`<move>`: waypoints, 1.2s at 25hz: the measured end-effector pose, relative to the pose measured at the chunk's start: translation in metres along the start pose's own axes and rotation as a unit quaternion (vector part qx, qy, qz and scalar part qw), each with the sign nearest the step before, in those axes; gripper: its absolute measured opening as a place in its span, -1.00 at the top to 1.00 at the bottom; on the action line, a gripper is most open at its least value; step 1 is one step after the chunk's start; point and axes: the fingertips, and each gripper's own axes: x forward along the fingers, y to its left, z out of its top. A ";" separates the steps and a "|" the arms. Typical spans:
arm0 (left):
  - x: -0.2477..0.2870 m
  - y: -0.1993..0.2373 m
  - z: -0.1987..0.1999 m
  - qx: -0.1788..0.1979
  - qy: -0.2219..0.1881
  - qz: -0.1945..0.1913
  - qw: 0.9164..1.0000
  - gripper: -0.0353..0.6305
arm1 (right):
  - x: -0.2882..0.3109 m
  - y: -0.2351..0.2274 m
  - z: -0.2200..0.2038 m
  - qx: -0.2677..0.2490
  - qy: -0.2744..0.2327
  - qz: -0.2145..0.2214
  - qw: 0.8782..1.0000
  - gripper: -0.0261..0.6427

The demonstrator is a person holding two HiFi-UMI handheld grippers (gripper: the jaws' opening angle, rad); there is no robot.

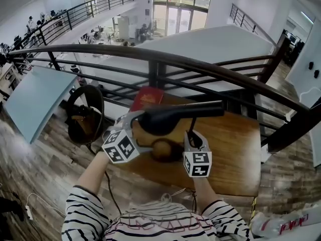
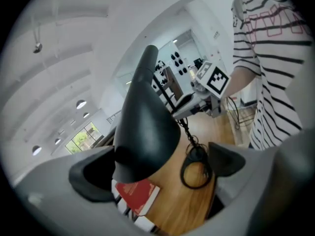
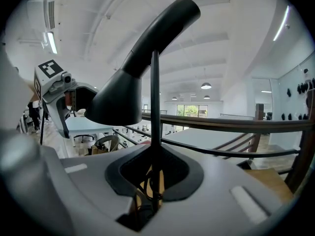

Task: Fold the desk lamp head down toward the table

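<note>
The lamp head (image 1: 163,120) is sitting above the wooden table (image 1: 235,149). Its black shade is hanging out to the person's left of the thin lamp stem (image 3: 155,92), and its narrow neck is running off to the right. That means the long axis is lying across the person's front. From the right gripper view the shade end is dipping lower than the neck, with the mouth facing down toward the tabletop.

The right gripper (image 3: 153,181) is clenching that upright stem low down, with both pads closed in on the rod, and looks to be bracing the lamp.

Over on the other side, the left gripper (image 2: 160,167) is straddling the shade with its jaws spread wide. The shade is crowding one jaw while the other is standing well clear, so nothing is being squeezed there. Whether the near jaw is actually touching the shade cannot be told.

The left hand is plainly the nearer one to the shade, and the shade is lying directly ahead of its claw. Below the shade a coiled black cable (image 2: 197,166) is lying on the wood, and a red book (image 2: 135,195) is lying at the table's far edge by the dark railing (image 1: 200,64).

The fold looks to be in its early part. Pushing the shade end down while the stem is being held should be what swings the head toward the table.
</note>
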 end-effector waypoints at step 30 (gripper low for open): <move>-0.007 -0.040 0.013 -0.152 -0.139 0.047 0.978 -0.87 | -0.048 0.007 -0.011 0.038 -0.017 -0.029 0.999 0.65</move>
